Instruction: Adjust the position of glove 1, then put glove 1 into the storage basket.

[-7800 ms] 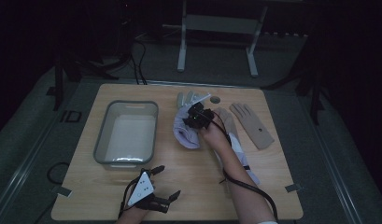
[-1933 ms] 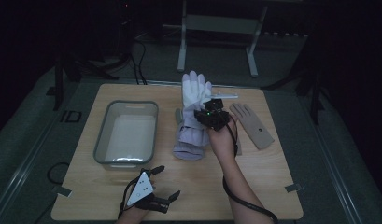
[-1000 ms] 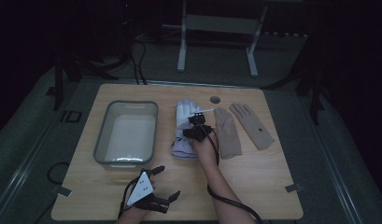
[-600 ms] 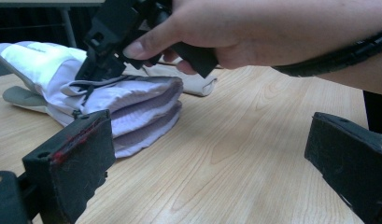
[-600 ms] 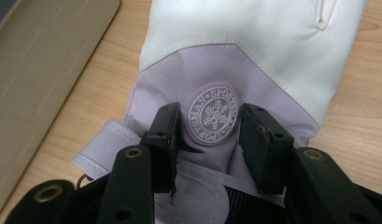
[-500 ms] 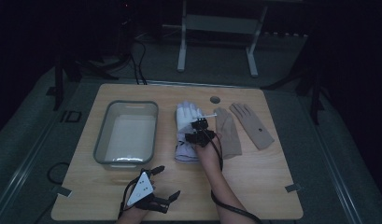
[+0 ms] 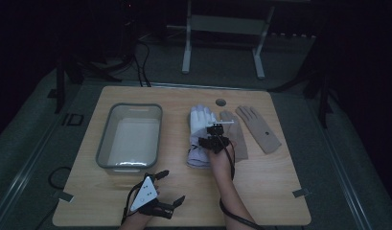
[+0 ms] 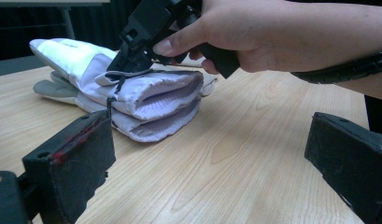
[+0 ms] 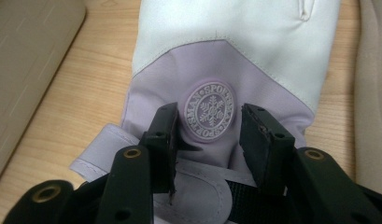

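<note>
Jaws, right: your right gripper [image 9: 208, 140] has its black jaws part spread, straddling the round snowflake badge on the cuff of the white and lilac padded ski glove [image 7: 201, 136]; the pads sit on or just above the fabric, and you cannot tell whether they pinch a fold.
Jaws, left: your left gripper [image 7: 161, 191] rests at the near edge of the wooden table [image 7: 280, 191], jaws wide apart on nothing.
Glove place: it lies flat mid-table, cuff towards you, just right of the clear plastic tub [image 7: 131, 139].
Handling: judge it light, soft and bulky; the shell looks smooth and may slip, and the padding will squash before the pads bite.
Where to hold: take the thick cuff hem or the strap beside the badge, not the flat back of the glove.
Far right: two flat beige fabric gloves [image 7: 257, 128] lie just beyond.
Change: a second ago your right gripper stood farther up the glove; it has come back to the cuff. Two seconds ago the glove lay farther away. Your left gripper has stayed put.
</note>
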`<control>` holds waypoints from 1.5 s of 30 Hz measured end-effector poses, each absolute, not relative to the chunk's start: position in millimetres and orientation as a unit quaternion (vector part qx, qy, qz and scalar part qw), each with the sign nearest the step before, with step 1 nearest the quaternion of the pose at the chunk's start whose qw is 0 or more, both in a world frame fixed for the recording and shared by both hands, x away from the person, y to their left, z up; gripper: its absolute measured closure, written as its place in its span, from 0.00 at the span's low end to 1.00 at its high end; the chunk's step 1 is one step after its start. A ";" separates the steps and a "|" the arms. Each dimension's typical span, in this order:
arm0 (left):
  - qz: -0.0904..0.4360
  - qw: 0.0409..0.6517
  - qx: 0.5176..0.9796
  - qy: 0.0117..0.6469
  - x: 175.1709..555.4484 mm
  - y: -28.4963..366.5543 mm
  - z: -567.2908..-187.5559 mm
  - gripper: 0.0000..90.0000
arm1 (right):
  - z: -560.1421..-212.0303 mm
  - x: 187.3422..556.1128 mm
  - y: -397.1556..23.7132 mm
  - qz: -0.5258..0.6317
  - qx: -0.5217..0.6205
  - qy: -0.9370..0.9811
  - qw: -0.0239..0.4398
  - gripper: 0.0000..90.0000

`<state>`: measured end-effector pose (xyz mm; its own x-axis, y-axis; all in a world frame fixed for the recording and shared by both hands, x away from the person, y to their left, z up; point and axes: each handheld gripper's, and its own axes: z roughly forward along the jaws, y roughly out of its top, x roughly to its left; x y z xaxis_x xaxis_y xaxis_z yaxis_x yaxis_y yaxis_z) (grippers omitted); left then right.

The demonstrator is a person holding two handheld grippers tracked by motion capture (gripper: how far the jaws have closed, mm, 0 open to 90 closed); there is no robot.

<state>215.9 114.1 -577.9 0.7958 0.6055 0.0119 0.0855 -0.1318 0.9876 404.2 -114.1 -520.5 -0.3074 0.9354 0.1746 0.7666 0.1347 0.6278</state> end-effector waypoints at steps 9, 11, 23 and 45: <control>0.210 0.611 0.724 0.239 216.6 113.3 -577.7 0.02 | -508.7 405.8 -114.9 0.326 0.559 0.752 0.123 0.56; 0.212 0.610 0.724 0.240 216.0 112.6 -577.7 0.02 | -504.9 406.1 -116.3 0.325 0.554 0.756 0.122 0.52; 0.236 0.588 0.722 0.278 213.0 102.6 -553.0 0.02 | -476.4 395.6 -136.7 0.365 0.488 0.788 0.091 0.18; 0.141 0.448 0.764 0.443 322.5 62.6 -480.7 0.16 | -454.3 423.0 -189.0 0.431 0.459 0.775 0.058 0.19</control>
